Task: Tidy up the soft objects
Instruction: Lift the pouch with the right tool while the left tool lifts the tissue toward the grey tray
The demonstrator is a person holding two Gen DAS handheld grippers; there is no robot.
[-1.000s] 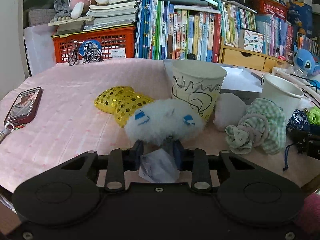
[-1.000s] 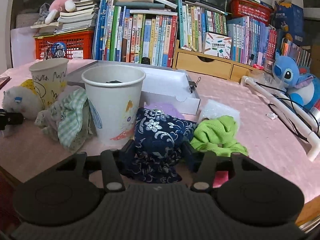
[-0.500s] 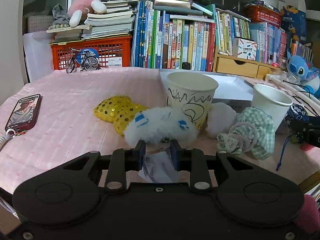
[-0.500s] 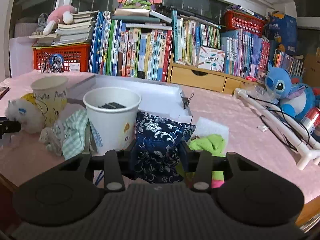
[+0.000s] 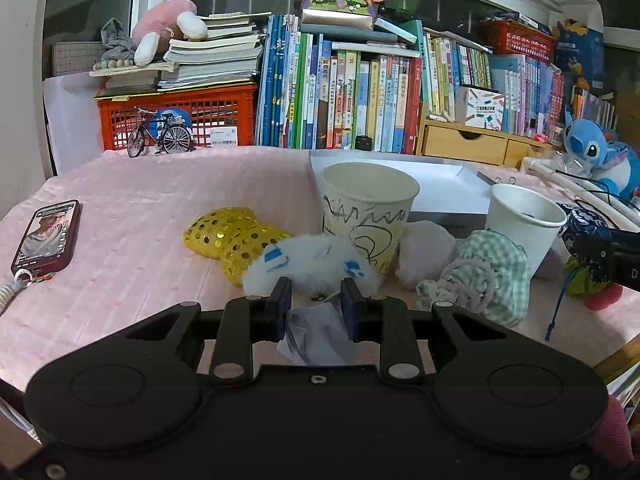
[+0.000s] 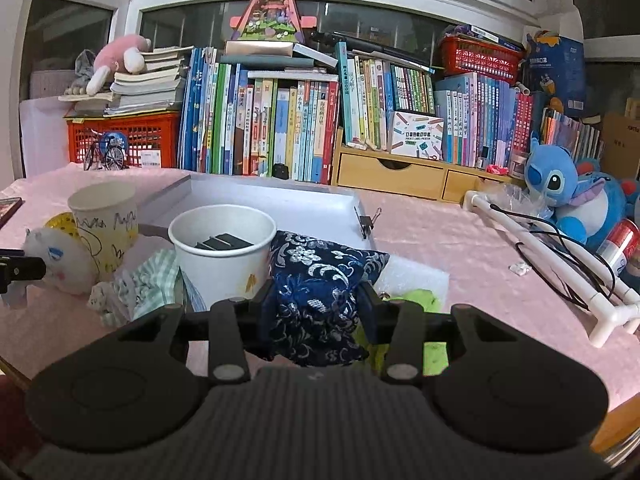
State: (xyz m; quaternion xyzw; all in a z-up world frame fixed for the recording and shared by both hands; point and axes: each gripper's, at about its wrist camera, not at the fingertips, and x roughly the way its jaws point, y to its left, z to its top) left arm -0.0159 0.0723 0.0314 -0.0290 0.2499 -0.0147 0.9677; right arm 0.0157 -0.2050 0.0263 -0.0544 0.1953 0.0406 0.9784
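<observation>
Both grippers closed in and lifted slightly since a second ago. Left gripper (image 5: 314, 300) clamped on fluffy white plush toy with blue patches (image 5: 312, 262), beside scribbled paper cup (image 5: 368, 216) on pink table (image 5: 140, 208). Right gripper (image 6: 316, 304) clamped on navy floral fabric pouch (image 6: 320, 276), next to plain white paper cup (image 6: 222, 252).

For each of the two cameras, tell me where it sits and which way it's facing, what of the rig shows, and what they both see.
Left wrist: rides the left gripper, facing across the pink table to the bookshelf; its jaws pinch the white fluffy toy.
Right wrist: rides the right gripper, facing the same bookshelf from further right; its jaws clamp the navy floral pouch.
Shared: scribbled paper cup, plain white cup, red crate.
</observation>
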